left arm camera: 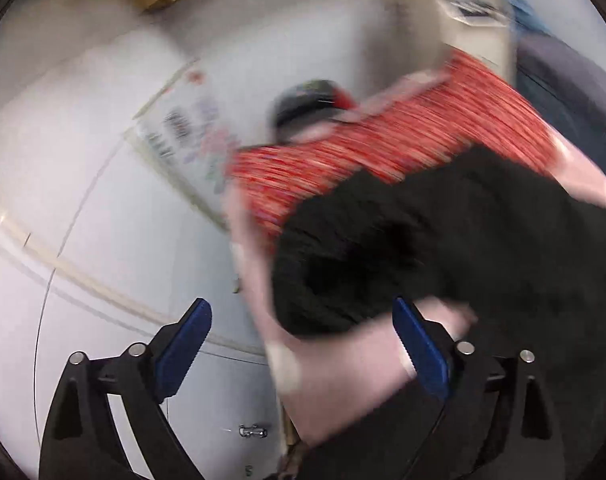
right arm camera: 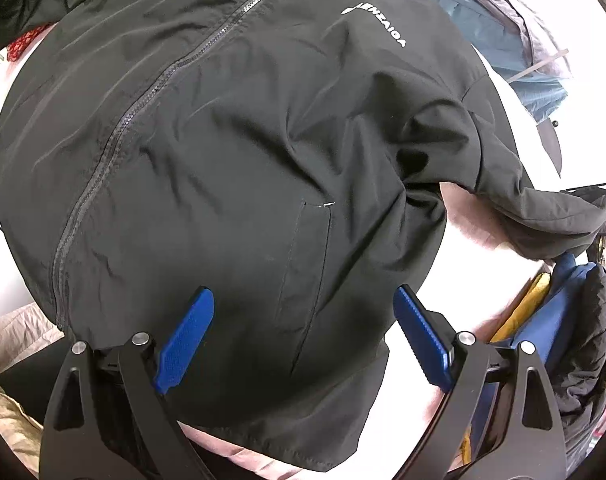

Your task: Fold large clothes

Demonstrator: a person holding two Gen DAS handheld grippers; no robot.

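Both grippers are seen with jaws spread wide and nothing clamped: the right gripper (right arm camera: 303,334) is held over a black jacket (right arm camera: 231,152), which fills most of its view, zipper (right arm camera: 115,148) running diagonally at the left and white lettering (right arm camera: 377,26) farther off. Folded yellow and blue clothes (right arm camera: 543,316) are stacked at the right. Beyond the left gripper (left arm camera: 303,344), the blurred jacket (left arm camera: 443,248) is seen against a person's red striped shirt (left arm camera: 383,148).
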